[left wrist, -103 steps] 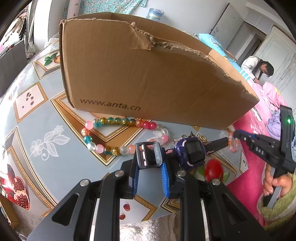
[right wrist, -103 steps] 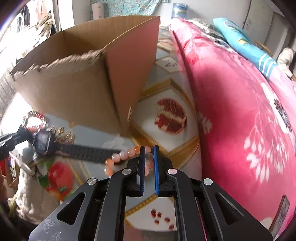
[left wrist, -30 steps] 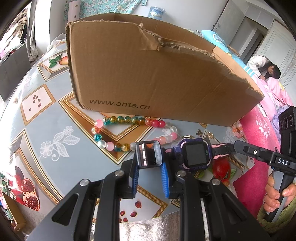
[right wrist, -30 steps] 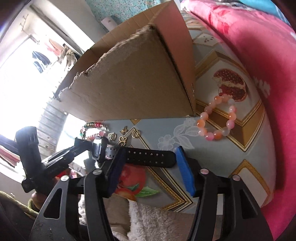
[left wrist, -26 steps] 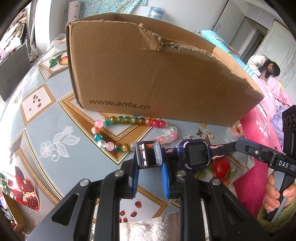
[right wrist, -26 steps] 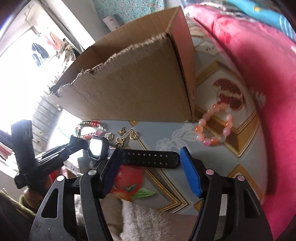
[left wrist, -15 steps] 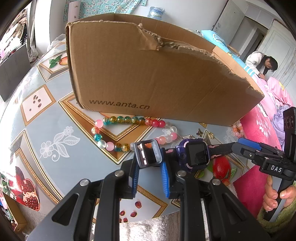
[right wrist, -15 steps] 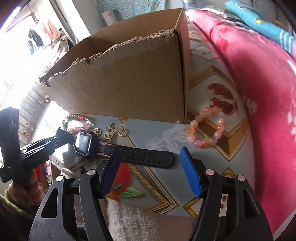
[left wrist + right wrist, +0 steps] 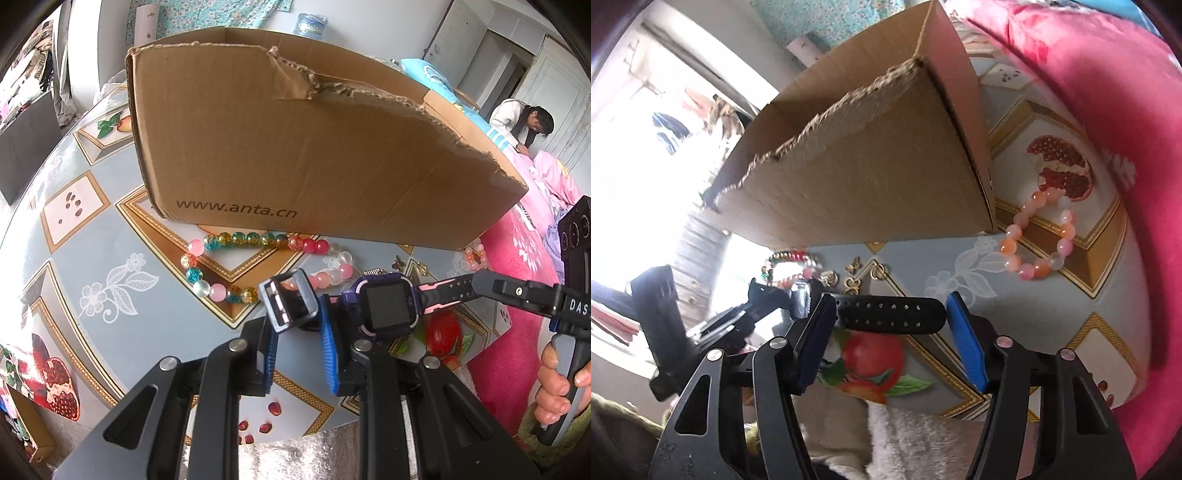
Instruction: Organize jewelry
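A purple and pink smartwatch [image 9: 388, 306] hangs just above the table. My left gripper [image 9: 299, 326] is shut on its buckle strap [image 9: 288, 301]. The watch's black holed strap [image 9: 890, 315] lies lengthwise between the blue pads of my right gripper [image 9: 890, 319], whose jaws are closing; I see no firm press on it. In the left wrist view the right gripper [image 9: 491, 288] reaches the strap end from the right. My left gripper [image 9: 768, 291] shows dark at the left of the right wrist view. A multicoloured bead bracelet [image 9: 236, 240] and an orange-pink one [image 9: 1038, 236] lie by the cardboard box [image 9: 295, 147].
Small gold charms [image 9: 857, 277] lie in front of the box [image 9: 868, 166]. The patterned table [image 9: 92, 240] borders a pink blanket [image 9: 1108, 92] on the right. A white fluffy cloth [image 9: 905, 435] hangs at the near edge. A person [image 9: 517, 118] sits far back.
My right gripper left the orange-pink bracelet, opened wide and came around the watch's holed strap; its jaws have since narrowed slightly and it rolled. My left gripper kept still, holding the buckle strap.
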Available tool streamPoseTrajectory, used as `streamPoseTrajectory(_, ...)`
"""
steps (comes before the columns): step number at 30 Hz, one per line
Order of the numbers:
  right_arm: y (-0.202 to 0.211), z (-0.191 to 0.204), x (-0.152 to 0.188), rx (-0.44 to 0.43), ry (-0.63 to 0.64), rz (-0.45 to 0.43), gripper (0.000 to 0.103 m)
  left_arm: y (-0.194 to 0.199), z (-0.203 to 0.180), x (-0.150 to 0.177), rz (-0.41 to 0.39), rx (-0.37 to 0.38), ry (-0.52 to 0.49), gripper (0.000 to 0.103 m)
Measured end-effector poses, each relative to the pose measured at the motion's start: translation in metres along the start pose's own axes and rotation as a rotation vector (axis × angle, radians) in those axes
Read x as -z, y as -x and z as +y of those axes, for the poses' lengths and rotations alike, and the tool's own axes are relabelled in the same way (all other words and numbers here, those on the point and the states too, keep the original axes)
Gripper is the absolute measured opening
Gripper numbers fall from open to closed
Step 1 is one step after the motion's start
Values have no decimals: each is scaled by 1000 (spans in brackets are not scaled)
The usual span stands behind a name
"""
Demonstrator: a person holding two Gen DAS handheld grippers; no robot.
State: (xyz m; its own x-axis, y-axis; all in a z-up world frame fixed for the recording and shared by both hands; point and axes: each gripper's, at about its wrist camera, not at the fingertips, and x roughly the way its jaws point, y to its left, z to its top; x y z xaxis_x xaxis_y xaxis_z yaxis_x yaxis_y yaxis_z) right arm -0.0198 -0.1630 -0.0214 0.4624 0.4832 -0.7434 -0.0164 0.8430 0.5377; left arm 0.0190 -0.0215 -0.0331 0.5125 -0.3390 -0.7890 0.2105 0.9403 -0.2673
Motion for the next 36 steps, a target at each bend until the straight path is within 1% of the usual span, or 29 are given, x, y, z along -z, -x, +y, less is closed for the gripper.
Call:
streamPoseTrajectory(3,4,-8,-2,-49,-36,-2,53,0,0,0,0,0,0,20)
streamPoseTrajectory(5,7,-5,-4,-51,-35,-6,50,0,0,0,0,1,0,20)
streamPoseTrajectory(8,3,2,-2,-58,-30,-14,39,0,1,0,-1,1,-1,20)
streamPoseTrajectory(10,3,5,-2,-62,-18,-21,28,0,0,0,-1,3,-1,20)
streamPoseTrajectory(12,4,11,-3,-66,2,-26,20,1,1,0,-1,13,-1,20)
streamPoseTrajectory(13,8,14,-4,-66,14,-31,18,1,1,0,-4,17,-1,18)
streamPoseTrajectory(14,8,17,-5,-65,27,-34,18,4,0,0,-15,22,-4,13)
streamPoseTrajectory(15,9,22,-5,-62,50,-37,17,7,0,0,-23,27,-10,11)
streamPoseTrajectory(20,21,46,-8,-41,161,-60,15,27,-4,-2,-81,27,-54,10)
streamPoseTrajectory(24,34,61,-15,-44,211,-68,15,47,0,-7,-101,51,-55,10)
streamPoseTrajectory(26,45,71,-22,-56,241,-82,15,64,0,-13,-131,65,-68,10)
streamPoseTrajectory(28,54,78,-30,-66,263,-96,15,82,0,-23,-162,83,-87,10)
streamPoseTrajectory(31,67,88,-48,-103,277,-110,15,100,-1,-41,-185,108,-91,10)
streamPoseTrajectory(34,74,98,-74,-147,284,-118,15,115,3,-71,-199,146,-78,10)
streamPoseTrajectory(36,74,102,-94,-148,291,-115,15,118,5,-91,-196,157,-72,10)
